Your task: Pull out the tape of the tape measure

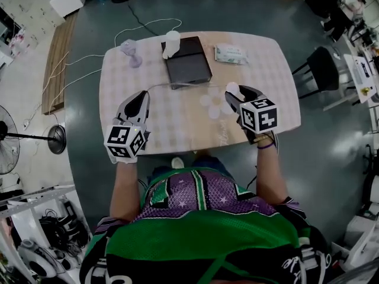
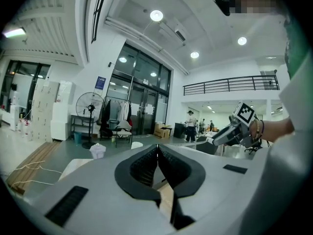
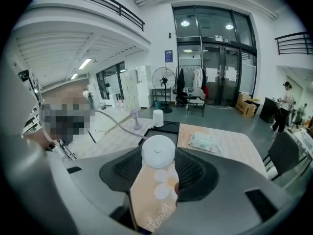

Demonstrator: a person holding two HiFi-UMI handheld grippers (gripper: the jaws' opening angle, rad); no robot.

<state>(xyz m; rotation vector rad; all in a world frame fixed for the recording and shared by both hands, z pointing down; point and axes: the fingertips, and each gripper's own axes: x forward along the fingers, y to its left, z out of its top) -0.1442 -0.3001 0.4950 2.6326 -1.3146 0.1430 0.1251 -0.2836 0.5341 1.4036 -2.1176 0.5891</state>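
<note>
The white round tape measure (image 3: 158,151) is held between the wide-set jaws of the right gripper (image 1: 235,93), centre right of the head view, above the surface (image 1: 177,126); the left gripper (image 2: 157,153) jaws are pressed together, nothing seen between; the case should be kept steady and the tape drawn out straight.

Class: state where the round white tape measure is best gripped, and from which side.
Grip the tape measure across its curved rim, flat face up, coming from the person's side; that probably leaves the tape, leading off left, free.
</note>
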